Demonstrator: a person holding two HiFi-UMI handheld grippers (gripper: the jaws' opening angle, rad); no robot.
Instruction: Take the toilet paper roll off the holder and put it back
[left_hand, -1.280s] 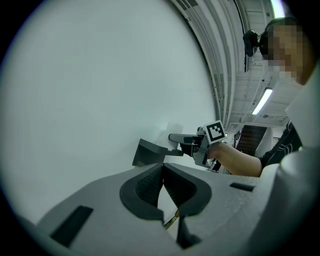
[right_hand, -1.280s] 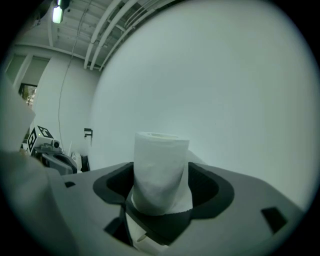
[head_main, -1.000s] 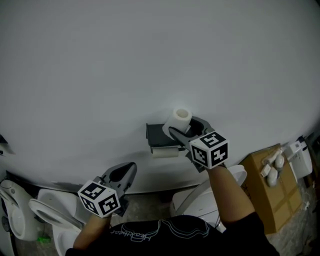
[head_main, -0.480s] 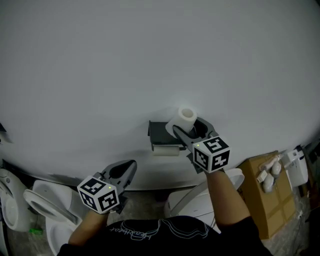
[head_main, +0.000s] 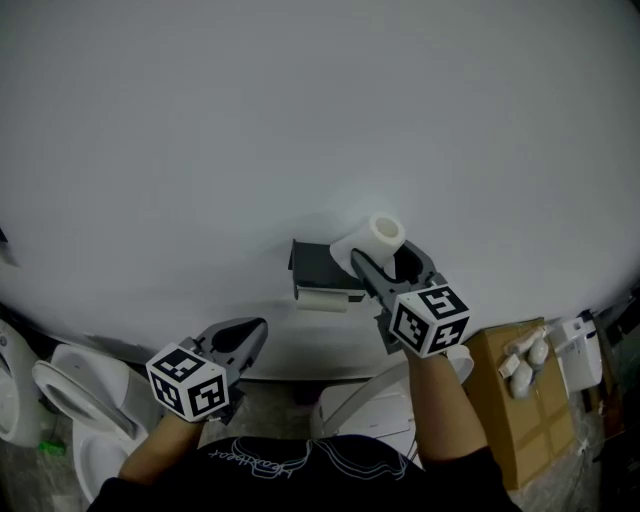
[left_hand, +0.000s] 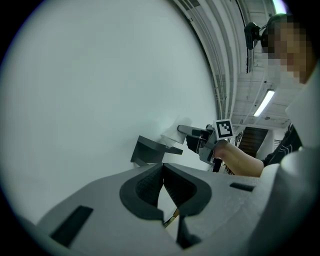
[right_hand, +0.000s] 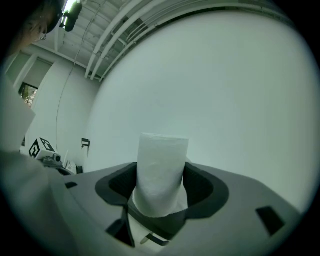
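Note:
A white toilet paper roll (head_main: 368, 243) (right_hand: 160, 175) stands up between the jaws of my right gripper (head_main: 385, 262), which is shut on it just right of the dark holder (head_main: 318, 268) on the white wall. Under the holder's shelf a white piece (head_main: 324, 300) shows. In the left gripper view the holder (left_hand: 150, 150) and the right gripper (left_hand: 200, 138) with the roll (left_hand: 173, 135) show ahead. My left gripper (head_main: 240, 340) hangs lower left, away from the holder, shut with nothing between its pads.
White toilet bowls (head_main: 70, 400) stand on the floor at lower left and one (head_main: 365, 410) below the holder. A cardboard box (head_main: 520, 400) with small white items on it sits at the right. The wall (head_main: 300, 120) fills the view ahead.
The right gripper with the roll has shifted slightly right and up, away from the holder. The left gripper has barely moved.

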